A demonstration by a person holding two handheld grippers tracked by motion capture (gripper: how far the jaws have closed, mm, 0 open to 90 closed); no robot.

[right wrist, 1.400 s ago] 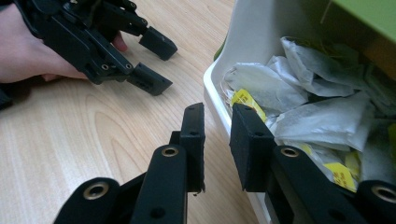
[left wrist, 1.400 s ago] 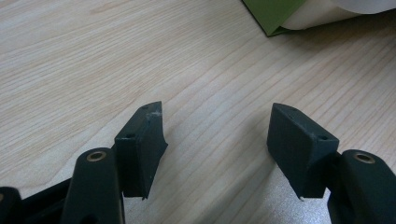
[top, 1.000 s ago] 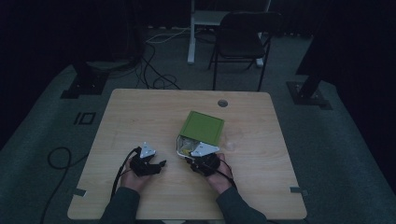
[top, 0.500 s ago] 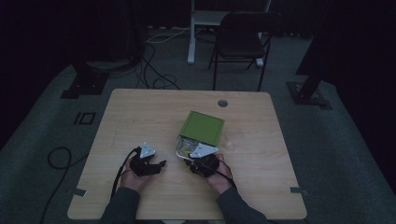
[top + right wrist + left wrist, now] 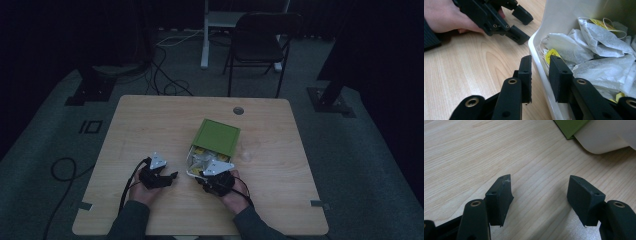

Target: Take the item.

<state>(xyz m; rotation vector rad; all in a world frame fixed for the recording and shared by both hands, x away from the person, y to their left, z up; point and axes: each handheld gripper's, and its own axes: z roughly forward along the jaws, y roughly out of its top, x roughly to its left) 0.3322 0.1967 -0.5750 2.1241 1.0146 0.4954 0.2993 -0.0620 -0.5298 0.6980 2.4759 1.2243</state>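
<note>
A pale wooden tabletop [image 5: 150, 120] is carrying everything, with a dark folding chair [image 5: 260, 40] standing on the floor beyond its far edge. Near the middle of the tabletop a white box [image 5: 554, 22] is sitting with its green lid [image 5: 217, 136] lying across its far part, leaving the near part uncovered. Inside the white box a heap of white tea bags [image 5: 599, 50] with yellow tags is lying loose. The person's right hand [image 5: 235, 192] is holding the right tongs [image 5: 541, 75] at the near wall of the box; the jaws are straddling that thin wall, one outside over the wood and one inside against the tea bags, and they have just been closing a little, though it is hard to tell whether the pads are pressing on the wall. The left tongs [image 5: 540, 192] are resting just beside the box to its left, held in the left hand [image 5: 145, 192], with the jaws standing wide apart over bare wood and nothing between them
</note>
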